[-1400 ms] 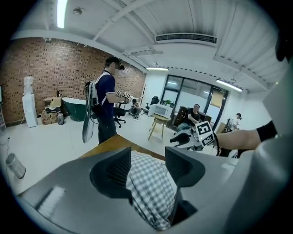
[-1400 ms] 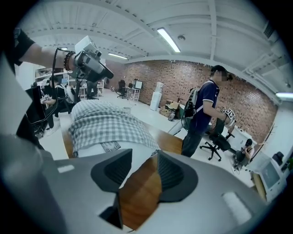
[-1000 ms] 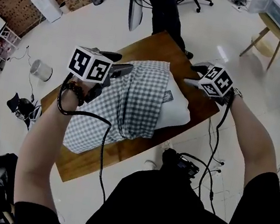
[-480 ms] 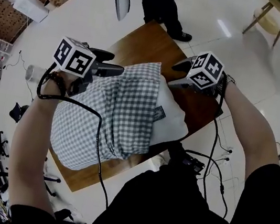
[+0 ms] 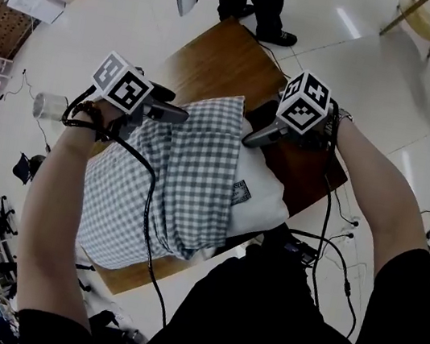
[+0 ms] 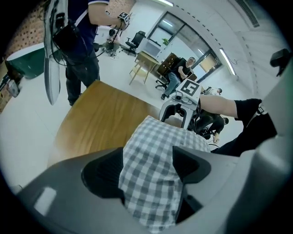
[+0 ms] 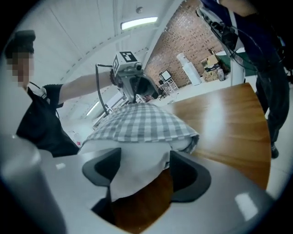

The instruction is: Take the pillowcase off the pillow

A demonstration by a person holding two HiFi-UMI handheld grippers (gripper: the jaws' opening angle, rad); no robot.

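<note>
Wooden table (image 5: 210,52) bears the pillow (image 5: 263,204) reaching its near edge, half inside its pillowcase (image 5: 190,171); jaws just opened wide, unclamped, left gripper (image 6: 149,167) straddles pillowcase, right gripper (image 7: 144,171) the bare pillow corner.

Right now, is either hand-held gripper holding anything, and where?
Nothing held yet. Jaws have just been opening: left hand-held gripper straddles the pillowcase corner, right hand-held gripper the bare pillow corner.

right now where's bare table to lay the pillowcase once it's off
Bare wood: the far end of the table, from the pillow to the standing person's shoes; a thin strip right of the pillow. Crowded: the middle, where the left gripper has pillowcase cloth and the right gripper a pillow corner between jaws just opening.
</note>
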